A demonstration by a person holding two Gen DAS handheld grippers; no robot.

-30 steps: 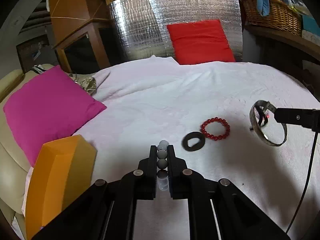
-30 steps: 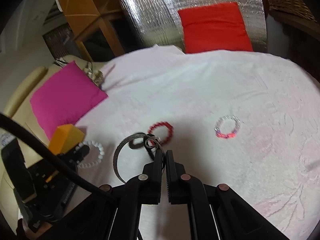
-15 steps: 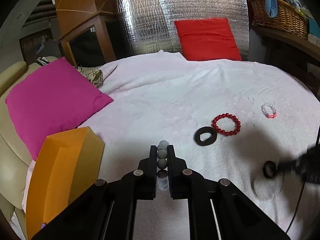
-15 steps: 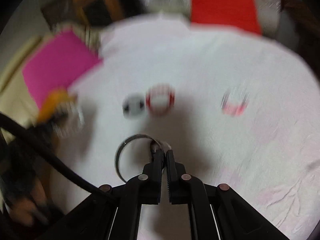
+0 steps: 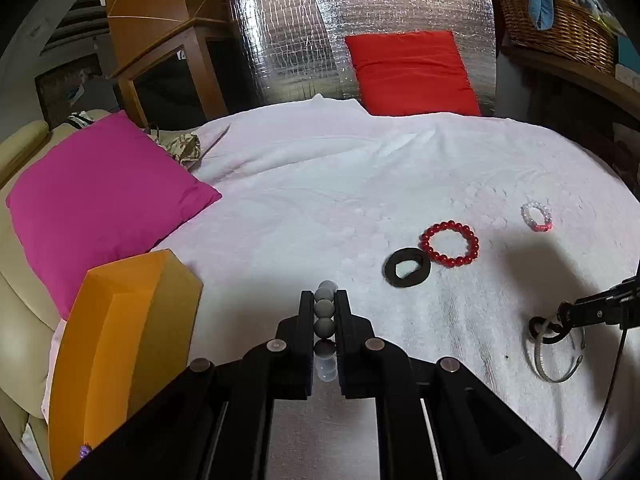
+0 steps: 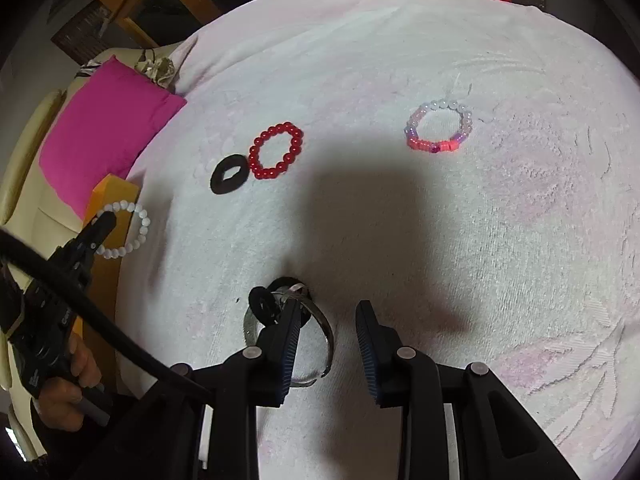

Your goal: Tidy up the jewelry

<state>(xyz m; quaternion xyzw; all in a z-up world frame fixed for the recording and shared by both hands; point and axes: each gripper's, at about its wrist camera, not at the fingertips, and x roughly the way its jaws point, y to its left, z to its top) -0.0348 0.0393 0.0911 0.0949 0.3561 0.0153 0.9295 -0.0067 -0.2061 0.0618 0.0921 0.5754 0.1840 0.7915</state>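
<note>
My left gripper (image 5: pixel 324 297) is shut on a string of grey and white beads, a bead bracelet (image 5: pixel 324 326), held above the white blanket (image 5: pixel 320 200); in the right wrist view that bracelet (image 6: pixel 140 216) hangs as a loop from its tip. My right gripper (image 6: pixel 328 312) points down at the blanket and its jaws are opening. A silver bangle (image 6: pixel 327 334) with a small black ring (image 6: pixel 262 306) lies on the blanket under and beside the left finger, with no pad pressing on it. Farther off lie a red bead bracelet (image 6: pixel 297 148), a black ring (image 6: pixel 218 182) and a pink and white bracelet (image 6: pixel 428 145).
An orange box (image 5: pixel 120 340) stands at the near left beside a pink cushion (image 5: pixel 100 200). A red cushion (image 5: pixel 412 72) leans on a silver panel at the back, and a wicker basket (image 5: pixel 560 28) sits at the far right. A person's hand (image 6: pixel 76 376) holds the left gripper.
My right gripper sank to the blanket with the silver bangle, tilted downward and opened, letting the bangle go. The left gripper kept still, shut on its beads.
</note>
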